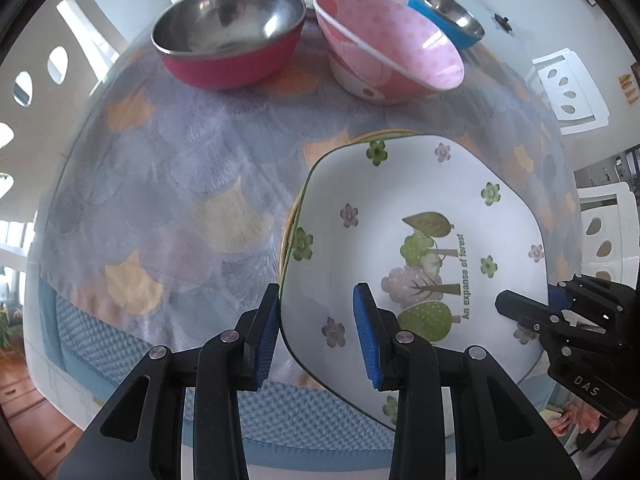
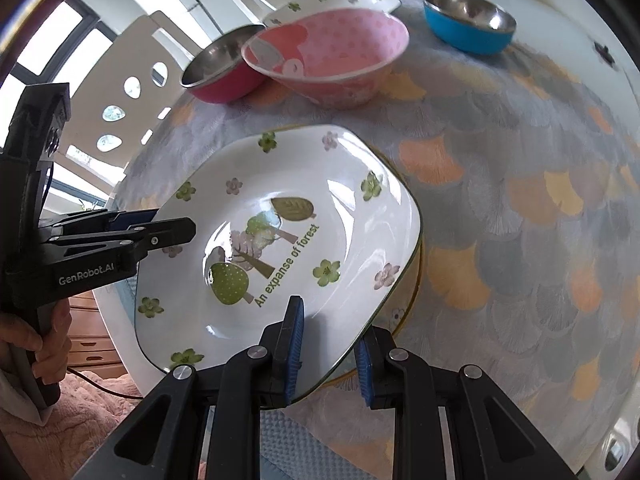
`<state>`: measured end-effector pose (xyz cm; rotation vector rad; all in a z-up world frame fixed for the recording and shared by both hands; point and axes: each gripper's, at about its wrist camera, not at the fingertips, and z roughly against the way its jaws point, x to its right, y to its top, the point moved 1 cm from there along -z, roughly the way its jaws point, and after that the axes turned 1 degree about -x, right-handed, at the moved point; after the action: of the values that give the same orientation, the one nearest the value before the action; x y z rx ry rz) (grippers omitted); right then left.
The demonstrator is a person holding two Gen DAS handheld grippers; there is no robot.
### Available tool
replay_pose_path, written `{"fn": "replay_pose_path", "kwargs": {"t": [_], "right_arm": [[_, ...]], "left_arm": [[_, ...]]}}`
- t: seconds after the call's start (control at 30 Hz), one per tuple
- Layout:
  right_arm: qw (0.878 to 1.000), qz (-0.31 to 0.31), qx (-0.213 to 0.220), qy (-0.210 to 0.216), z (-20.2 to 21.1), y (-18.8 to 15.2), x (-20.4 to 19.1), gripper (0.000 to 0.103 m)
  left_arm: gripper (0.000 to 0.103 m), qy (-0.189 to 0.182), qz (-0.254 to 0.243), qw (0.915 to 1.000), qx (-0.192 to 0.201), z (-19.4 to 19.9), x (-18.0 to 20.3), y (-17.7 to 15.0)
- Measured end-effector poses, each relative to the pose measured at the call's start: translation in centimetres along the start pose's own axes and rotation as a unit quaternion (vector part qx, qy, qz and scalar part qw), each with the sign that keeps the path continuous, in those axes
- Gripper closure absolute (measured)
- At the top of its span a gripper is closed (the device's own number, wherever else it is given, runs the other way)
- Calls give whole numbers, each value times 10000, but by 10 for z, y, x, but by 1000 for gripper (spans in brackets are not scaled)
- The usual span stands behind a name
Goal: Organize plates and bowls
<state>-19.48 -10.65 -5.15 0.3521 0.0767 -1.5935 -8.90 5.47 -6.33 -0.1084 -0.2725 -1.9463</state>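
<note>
A white square plate [image 1: 420,216] with flowers and trees rests on a yellow-rimmed plate [image 2: 414,280] near the table's front edge; it also shows in the right wrist view [image 2: 288,216]. My left gripper [image 1: 316,332] is open, its fingers astride the white plate's left rim. My right gripper [image 2: 328,348] is open, astride the plate's near right rim; it also shows in the left wrist view [image 1: 532,312]. Behind stand a red steel bowl [image 1: 228,32], a pink bowl [image 1: 384,44] and a blue steel bowl [image 1: 448,14].
Another flowered white plate [image 2: 352,0] lies behind the bowls. The table has a scalloped patterned cloth [image 1: 180,184] under glass. White chairs [image 1: 568,92] stand around it. The table's front edge [image 1: 120,352] is close to both grippers.
</note>
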Motion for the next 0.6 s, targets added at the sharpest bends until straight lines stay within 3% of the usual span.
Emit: {"fn": "replay_pose_path", "kwargs": {"t": [0.6], "right_arm": [[9980, -507, -349, -140, -18, -3, 8, 81]], "left_arm": [[71, 137, -301, 9993, -160, -10, 9, 8]]}}
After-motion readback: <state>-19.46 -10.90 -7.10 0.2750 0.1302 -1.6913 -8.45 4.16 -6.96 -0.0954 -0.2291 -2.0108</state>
